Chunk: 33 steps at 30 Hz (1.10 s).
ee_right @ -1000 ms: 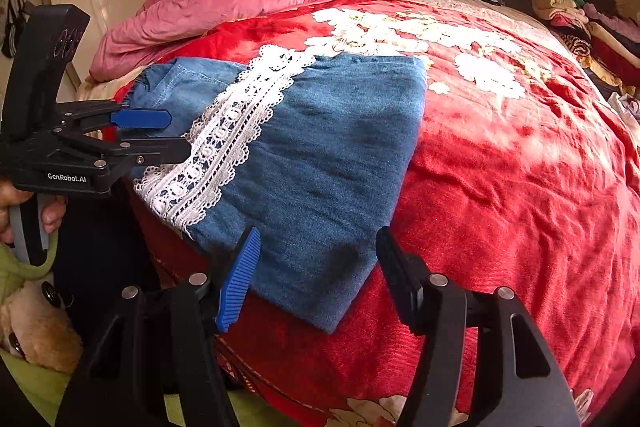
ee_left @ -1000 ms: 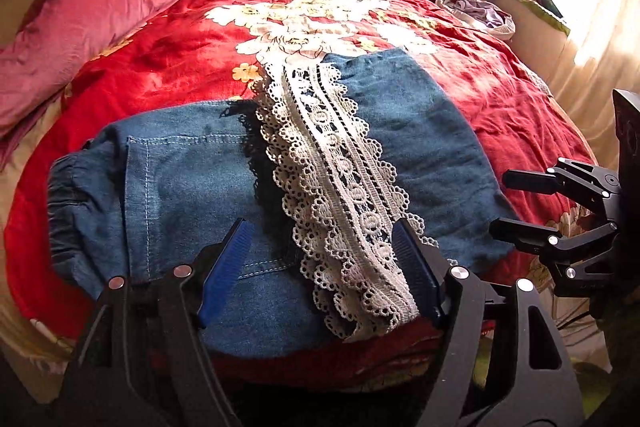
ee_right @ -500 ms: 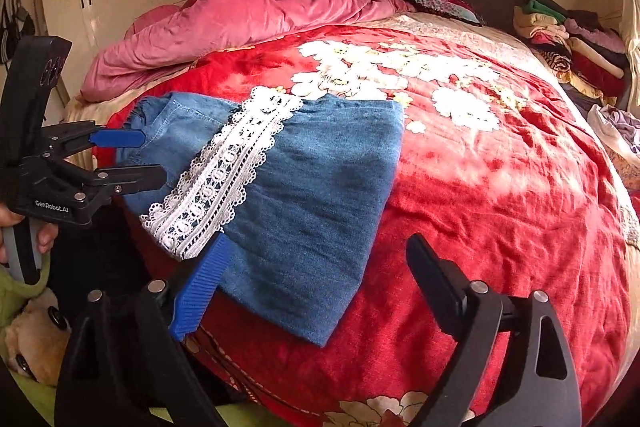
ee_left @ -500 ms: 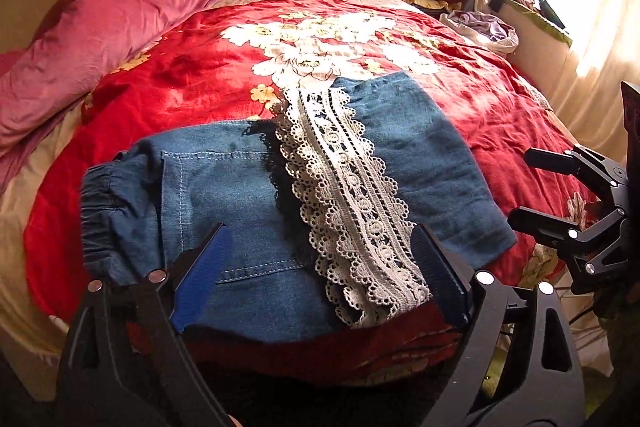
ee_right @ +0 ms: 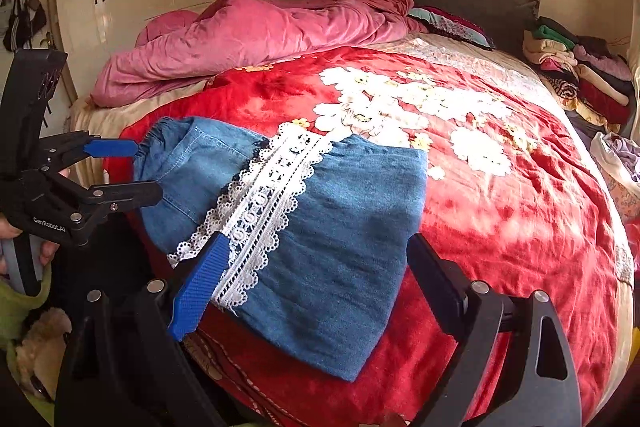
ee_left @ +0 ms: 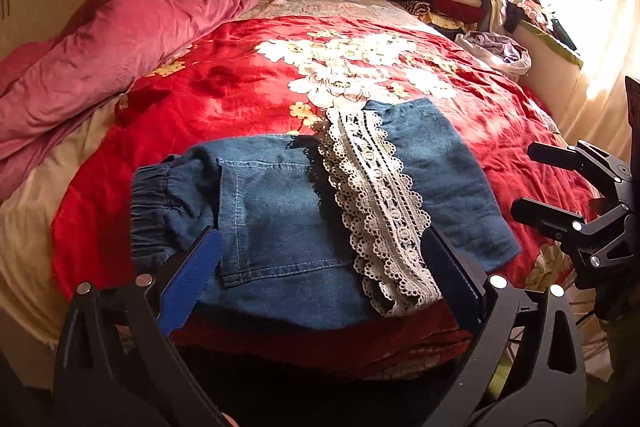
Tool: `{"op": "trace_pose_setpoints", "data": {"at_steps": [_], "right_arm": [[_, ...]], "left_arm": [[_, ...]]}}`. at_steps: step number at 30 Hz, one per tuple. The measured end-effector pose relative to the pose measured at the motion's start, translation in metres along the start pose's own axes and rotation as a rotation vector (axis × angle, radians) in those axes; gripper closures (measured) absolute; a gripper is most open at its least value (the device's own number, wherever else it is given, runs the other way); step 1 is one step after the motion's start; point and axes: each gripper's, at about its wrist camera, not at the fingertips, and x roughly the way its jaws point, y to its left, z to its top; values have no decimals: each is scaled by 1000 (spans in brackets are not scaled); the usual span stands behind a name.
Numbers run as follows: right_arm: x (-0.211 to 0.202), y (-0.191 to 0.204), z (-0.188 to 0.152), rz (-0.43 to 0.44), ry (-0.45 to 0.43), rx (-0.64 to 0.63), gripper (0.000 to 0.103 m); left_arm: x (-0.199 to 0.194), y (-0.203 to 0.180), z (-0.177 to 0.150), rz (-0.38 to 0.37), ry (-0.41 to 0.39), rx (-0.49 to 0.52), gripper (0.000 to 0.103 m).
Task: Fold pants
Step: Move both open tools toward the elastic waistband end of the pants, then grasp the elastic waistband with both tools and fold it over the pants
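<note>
Pants [ee_left: 320,211] lie flat near the foot edge of the bed [ee_left: 224,83], on the red floral blanket, denim with a white lace band [ee_left: 376,211] crossing them. Their long axis runs side to side along that edge: elastic waist [ee_left: 156,211] to the left, hem end [ee_right: 352,327] to the right.

Both claws hang off the foot of the bed, apart from the cloth and just in front of it. The left claw [ee_left: 320,283] faces the waist half and the pocket seam; its jaws stand wide apart, holding nothing. The right claw [ee_right: 312,287] faces the hem half beyond the lace, jaws likewise spread wide and empty, touching nothing.

So each hand is nearer its own end: left for the waist, right for the hem. Judging by this lie, the coming fold would bring one end over the other across the lace, and the near edge is the easiest place to pinch. The denim looks already doubled, leg on leg, though that cannot be told for sure.
</note>
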Motion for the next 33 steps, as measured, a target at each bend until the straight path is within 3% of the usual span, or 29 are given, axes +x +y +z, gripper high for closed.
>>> {"op": "trace_pose_setpoints", "data": {"at_steps": [7, 13, 20, 28, 31, 33], "right_arm": [[11, 21, 21, 35, -3, -47, 13], [27, 37, 40, 78, -1, -80, 13], [54, 58, 70, 147, 5, -119, 13], [87, 83, 101, 232, 34, -206, 13], [101, 89, 110, 287, 60, -223, 13], [109, 93, 116, 296, 72, -232, 13]], "left_arm": [[-6, 29, -6, 34, -7, -65, 10], [-5, 74, -16, 75, 16, -185, 10], [-5, 114, -29, 69, 17, -304, 10], [8, 130, -37, 33, 46, -358, 10], [11, 130, -39, 14, 51, -358, 17], [14, 129, -39, 5, 56, -358, 27]]}}
